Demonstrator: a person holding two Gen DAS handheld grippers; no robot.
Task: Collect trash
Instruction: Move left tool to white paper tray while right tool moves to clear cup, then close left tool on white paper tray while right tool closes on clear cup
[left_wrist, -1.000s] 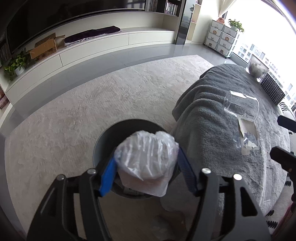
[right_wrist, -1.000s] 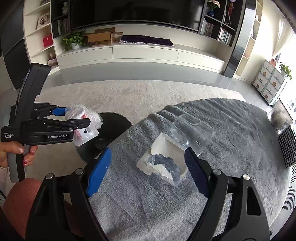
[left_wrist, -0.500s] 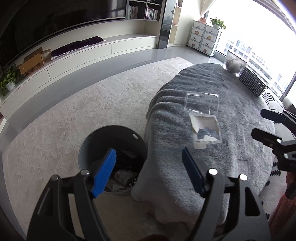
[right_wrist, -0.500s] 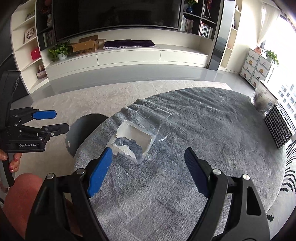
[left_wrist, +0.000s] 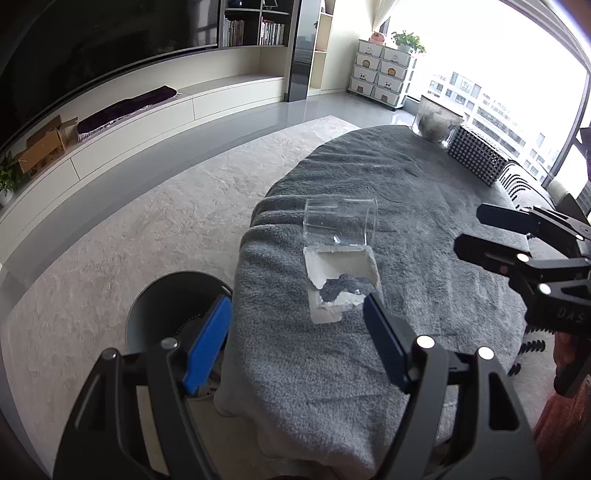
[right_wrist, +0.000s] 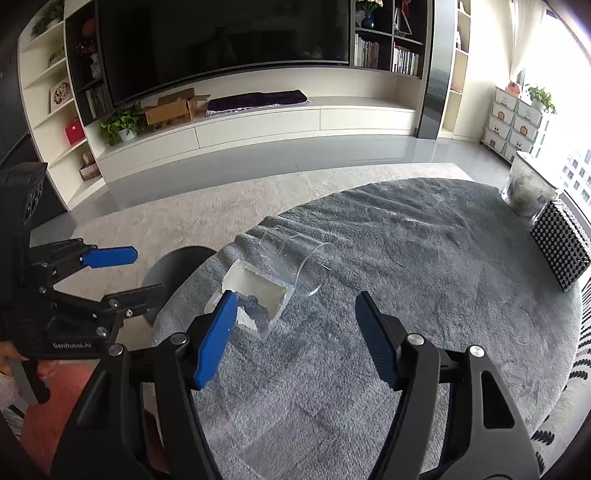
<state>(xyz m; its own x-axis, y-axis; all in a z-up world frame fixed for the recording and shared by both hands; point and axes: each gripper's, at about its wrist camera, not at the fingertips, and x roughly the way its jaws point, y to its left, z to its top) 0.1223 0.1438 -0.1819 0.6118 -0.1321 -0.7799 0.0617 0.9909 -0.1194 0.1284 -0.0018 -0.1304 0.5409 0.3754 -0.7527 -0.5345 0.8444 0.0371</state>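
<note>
Left gripper (left_wrist: 297, 325) jaws apart, empty; torn wrapper (left_wrist: 341, 282) on blanket (left_wrist: 424, 295) just beyond fingertips, bin (left_wrist: 162, 302) behind left finger. Right gripper (right_wrist: 293, 326) jaws apart, just been closing, nothing between; wrapper beyond left finger, touching tipped jar (right_wrist: 295, 260).

White lettering "GenRobot.AI" stands on the left gripper (right_wrist: 122, 273) body

The grey blanket on the bench (right_wrist: 424, 295) is bare around the torn clear box (right_wrist: 255, 299), except the tipped clear cup (right_wrist: 295, 258) touching its far end. The dotted box (right_wrist: 557, 251) and glass jar (right_wrist: 528, 188) stand well apart. The bin (left_wrist: 166, 306) sits below the bench edge, open on top.
</note>
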